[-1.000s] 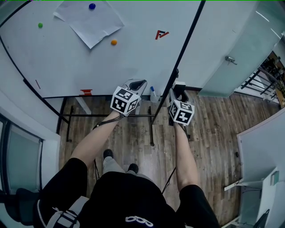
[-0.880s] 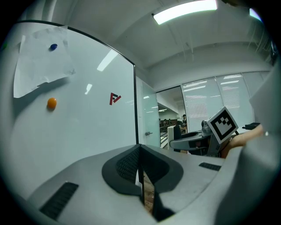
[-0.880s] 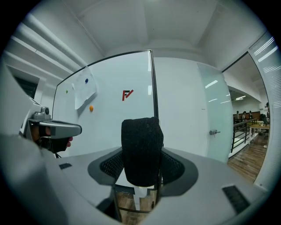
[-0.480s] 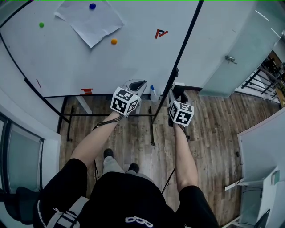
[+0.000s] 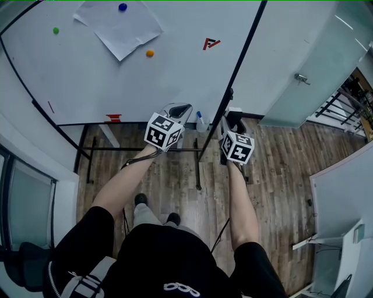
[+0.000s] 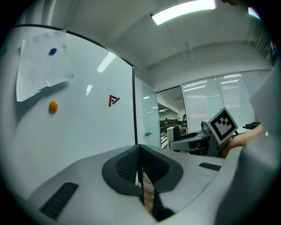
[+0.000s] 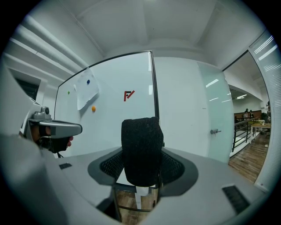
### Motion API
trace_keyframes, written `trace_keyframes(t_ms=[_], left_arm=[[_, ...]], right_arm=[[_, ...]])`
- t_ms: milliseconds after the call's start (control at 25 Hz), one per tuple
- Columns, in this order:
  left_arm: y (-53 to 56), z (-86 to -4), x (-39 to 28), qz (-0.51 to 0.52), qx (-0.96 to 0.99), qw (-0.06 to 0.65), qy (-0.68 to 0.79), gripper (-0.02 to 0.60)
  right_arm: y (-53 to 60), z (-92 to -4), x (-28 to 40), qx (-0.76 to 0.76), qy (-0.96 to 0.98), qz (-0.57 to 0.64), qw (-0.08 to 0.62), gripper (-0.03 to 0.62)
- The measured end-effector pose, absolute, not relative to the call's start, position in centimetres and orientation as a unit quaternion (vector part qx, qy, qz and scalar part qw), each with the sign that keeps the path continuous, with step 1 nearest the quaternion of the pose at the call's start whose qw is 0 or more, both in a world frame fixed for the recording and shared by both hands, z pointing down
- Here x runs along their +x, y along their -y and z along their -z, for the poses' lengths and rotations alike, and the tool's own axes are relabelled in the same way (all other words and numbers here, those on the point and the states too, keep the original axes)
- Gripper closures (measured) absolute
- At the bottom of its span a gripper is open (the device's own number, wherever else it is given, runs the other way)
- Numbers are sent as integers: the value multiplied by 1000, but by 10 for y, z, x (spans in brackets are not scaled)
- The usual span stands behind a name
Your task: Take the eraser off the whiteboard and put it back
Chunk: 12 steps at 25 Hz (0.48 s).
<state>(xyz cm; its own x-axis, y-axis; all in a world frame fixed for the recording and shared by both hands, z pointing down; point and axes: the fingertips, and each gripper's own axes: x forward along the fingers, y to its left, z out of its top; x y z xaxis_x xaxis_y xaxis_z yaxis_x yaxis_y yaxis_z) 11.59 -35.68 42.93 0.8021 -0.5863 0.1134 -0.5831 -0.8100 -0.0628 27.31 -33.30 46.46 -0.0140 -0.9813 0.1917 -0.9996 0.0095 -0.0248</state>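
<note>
The right gripper (image 7: 141,170) is clenched on the eraser (image 7: 141,147), a black felt block that fills the gap between its jaws and stands up out of them; the felt end leads toward the board, which I judge suits pressing it flat onto the surface. The left gripper (image 6: 140,154) is closed on nothing, jaws meeting in a thin seam; it hangs just beside the right one and looks to be only waiting. So the eraser is off the whiteboard (image 5: 105,81) and apart from it, held in front of its lower right corner; the put-back half appears to be what is left.

Outward from the eraser, the board face straight ahead is bare white, so there is plenty of room to set it down; the sheet of paper (image 5: 119,26), its blue magnet (image 5: 122,7) and the orange magnet (image 5: 150,53) sit well up and to the left, and the red mark (image 5: 211,43) is higher too. The edge to mind is the black frame (image 5: 240,67) running down the board's right side, close to the right gripper; beyond it lie a plain wall and a glass door (image 5: 309,81). Below there is only wooden floor (image 5: 280,169).
</note>
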Motion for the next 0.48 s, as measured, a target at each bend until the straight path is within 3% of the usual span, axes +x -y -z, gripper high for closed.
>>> trace_keyframes(t_ms=[480], left_arm=[[372,-428,109,59,-947,12,-316,572]], right_arm=[[348,-463,271,697,710,-75,64,347]])
